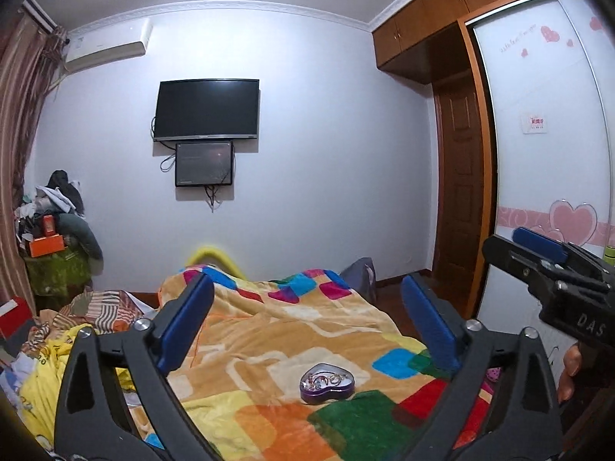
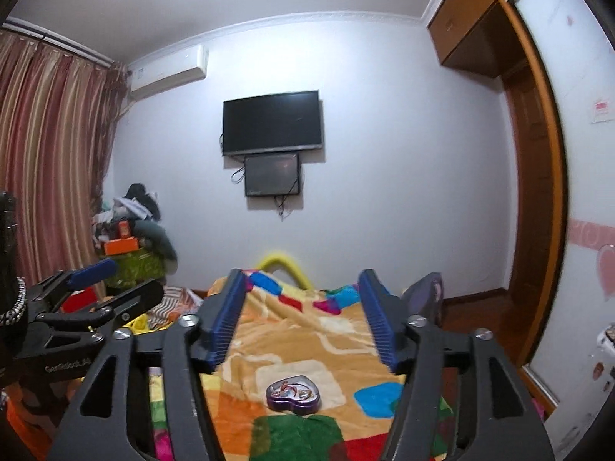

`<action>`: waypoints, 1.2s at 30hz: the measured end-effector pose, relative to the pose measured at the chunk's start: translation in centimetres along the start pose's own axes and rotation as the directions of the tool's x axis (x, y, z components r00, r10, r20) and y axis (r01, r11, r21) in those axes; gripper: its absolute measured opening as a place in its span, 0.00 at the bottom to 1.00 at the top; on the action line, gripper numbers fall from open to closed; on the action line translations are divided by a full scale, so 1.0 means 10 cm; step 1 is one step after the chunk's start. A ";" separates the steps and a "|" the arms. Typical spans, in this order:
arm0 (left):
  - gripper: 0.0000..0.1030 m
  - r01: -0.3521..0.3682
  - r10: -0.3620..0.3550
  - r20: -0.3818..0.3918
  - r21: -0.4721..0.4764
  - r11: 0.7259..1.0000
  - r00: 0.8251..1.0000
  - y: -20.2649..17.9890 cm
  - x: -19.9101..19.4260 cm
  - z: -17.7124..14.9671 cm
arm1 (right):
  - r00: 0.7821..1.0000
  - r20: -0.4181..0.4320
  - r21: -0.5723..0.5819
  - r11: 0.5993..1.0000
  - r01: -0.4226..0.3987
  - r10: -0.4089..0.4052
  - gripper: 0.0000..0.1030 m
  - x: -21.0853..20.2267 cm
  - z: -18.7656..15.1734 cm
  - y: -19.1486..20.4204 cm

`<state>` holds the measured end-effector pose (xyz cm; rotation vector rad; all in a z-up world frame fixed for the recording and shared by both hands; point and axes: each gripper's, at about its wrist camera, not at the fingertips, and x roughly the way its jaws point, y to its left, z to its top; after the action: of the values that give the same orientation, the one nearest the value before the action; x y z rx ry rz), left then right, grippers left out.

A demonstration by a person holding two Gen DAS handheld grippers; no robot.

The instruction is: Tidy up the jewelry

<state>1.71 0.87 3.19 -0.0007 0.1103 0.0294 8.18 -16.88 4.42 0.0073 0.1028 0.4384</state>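
Observation:
A purple heart-shaped tin (image 1: 326,383) lies open on the colourful blanket (image 1: 269,330), with a tangle of jewelry (image 1: 324,378) inside. It also shows in the right wrist view (image 2: 294,392). My left gripper (image 1: 307,326) is open and empty, held above and short of the tin; it shows in the right wrist view (image 2: 115,282) at the left. My right gripper (image 2: 303,319) is open and empty, also above the tin; it shows in the left wrist view (image 1: 538,247) at the right.
The blanket covers a bed with a yellow rail (image 1: 215,255) at its far end. Rumpled bedding (image 1: 57,353) lies to the left. A cluttered stand (image 1: 57,246) is in the far left corner. A wardrobe (image 1: 538,153) and door (image 1: 459,192) are on the right.

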 end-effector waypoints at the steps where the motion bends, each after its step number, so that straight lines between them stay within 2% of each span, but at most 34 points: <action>1: 0.98 -0.005 0.005 0.000 -0.004 1.000 1.000 0.01 -0.01 -0.01 | 1.000 0.006 -0.008 1.000 0.019 -0.019 0.69 -0.01 -0.01 0.03; 3: 0.98 -0.011 0.011 -0.004 -0.013 1.000 1.000 0.02 -0.03 -0.03 | 0.998 0.017 -0.022 0.998 0.056 -0.055 0.78 -0.01 -0.04 0.06; 6: 0.98 -0.016 0.016 -0.013 -0.022 1.000 1.000 0.04 -0.06 -0.08 | 0.998 0.017 -0.022 0.998 0.066 -0.065 0.82 -0.02 -0.04 0.07; 36: 0.98 -0.025 0.024 -0.053 -0.024 0.999 0.998 0.05 0.01 -0.16 | 0.997 -0.062 0.000 0.999 0.047 -0.047 0.82 -0.09 -0.13 -0.01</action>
<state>1.61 1.35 1.58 -0.0248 0.1629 0.0551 7.28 -17.35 3.22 -0.0070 0.1639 0.3918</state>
